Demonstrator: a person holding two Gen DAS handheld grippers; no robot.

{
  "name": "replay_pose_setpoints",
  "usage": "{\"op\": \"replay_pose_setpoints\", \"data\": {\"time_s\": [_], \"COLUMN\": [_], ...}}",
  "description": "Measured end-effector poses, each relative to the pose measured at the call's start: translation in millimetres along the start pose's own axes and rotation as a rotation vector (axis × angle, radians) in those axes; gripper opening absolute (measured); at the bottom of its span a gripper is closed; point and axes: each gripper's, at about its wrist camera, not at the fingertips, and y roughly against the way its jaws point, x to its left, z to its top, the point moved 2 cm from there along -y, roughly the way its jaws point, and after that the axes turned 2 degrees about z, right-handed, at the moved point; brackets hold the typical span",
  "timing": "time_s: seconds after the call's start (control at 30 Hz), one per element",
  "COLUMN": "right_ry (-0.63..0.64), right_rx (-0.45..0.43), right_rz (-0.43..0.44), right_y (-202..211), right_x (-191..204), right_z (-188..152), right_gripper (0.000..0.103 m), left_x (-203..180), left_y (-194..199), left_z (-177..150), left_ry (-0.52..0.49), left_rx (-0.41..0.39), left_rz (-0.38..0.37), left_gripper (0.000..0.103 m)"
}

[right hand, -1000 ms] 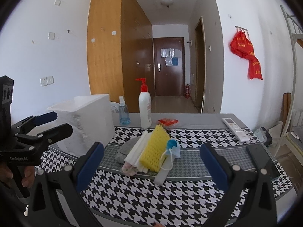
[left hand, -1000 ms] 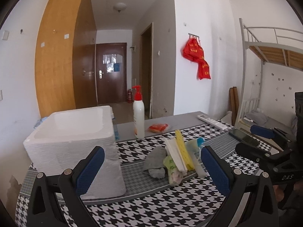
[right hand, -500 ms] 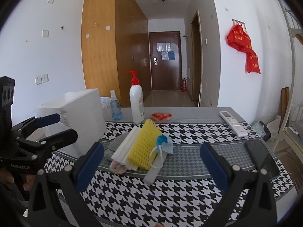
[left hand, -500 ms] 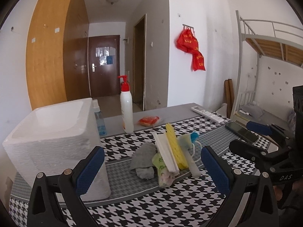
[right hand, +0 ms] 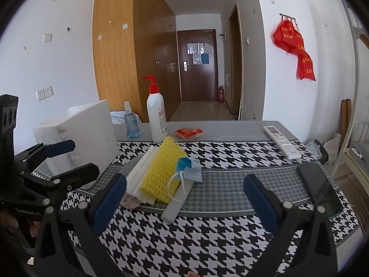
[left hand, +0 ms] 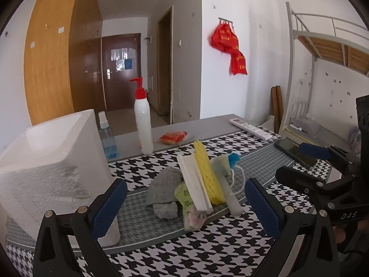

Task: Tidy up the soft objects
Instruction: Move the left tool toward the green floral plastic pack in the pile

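Observation:
A heap of soft things lies mid-table: a yellow foam net (left hand: 207, 173) (right hand: 162, 169), white foam sheets (left hand: 194, 188) (right hand: 138, 177), a grey cloth (left hand: 162, 188), a green tissue pack (left hand: 188, 204), a blue face mask (right hand: 190, 169) (left hand: 227, 161) and a white foam strip (right hand: 176, 202). A white foam box (left hand: 49, 159) (right hand: 85, 133) stands at the left. My left gripper (left hand: 185, 207) hangs open before the heap, holding nothing. Farther right, my right gripper (right hand: 184, 199) is open too, nothing between its fingers.
At the back stand a pump bottle (left hand: 143, 122), a blue spray bottle (left hand: 107, 138) and an orange packet (left hand: 173, 137). A white remote (right hand: 282, 142) and a dark phone (right hand: 321, 188) lie at the right. A bunk bed frame (left hand: 322, 46) rises beyond the table's right edge.
Both grippers have shifted a little to the right and lower, so the box and the heap slid left in both views. Both stayed open; the objects lie as before.

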Motion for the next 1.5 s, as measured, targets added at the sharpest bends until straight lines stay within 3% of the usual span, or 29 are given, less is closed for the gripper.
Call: {"op": "replay_pose_setpoints", "data": {"time_s": [0.83,1.1,1.27,1.5], "right_ry": [-0.008,-0.003,-0.001,0.002], "right_rx": [0.082,0.107,0.108,0.114], "right_rz": [-0.01,-0.011,0.0,0.011], "right_y": [-24,-30,-34,-38], "right_x": [-23,-25,-24,-23], "right_z": [-4,-6,-5,-6], "right_gripper": [0.102,0.102,0.102,0.102], "left_x": [-7,7,9,13], "left_y": [-52,-68,-76,-91], "left_z": [1,0,0,-5], "left_ry": [-0.026,0.068,0.094,0.121], "left_rx": [0.11,0.147,0.166,0.209], "left_rz": [0.039,0.055,0.054,0.047], "left_gripper": [0.102,0.102,0.097,0.069]}}
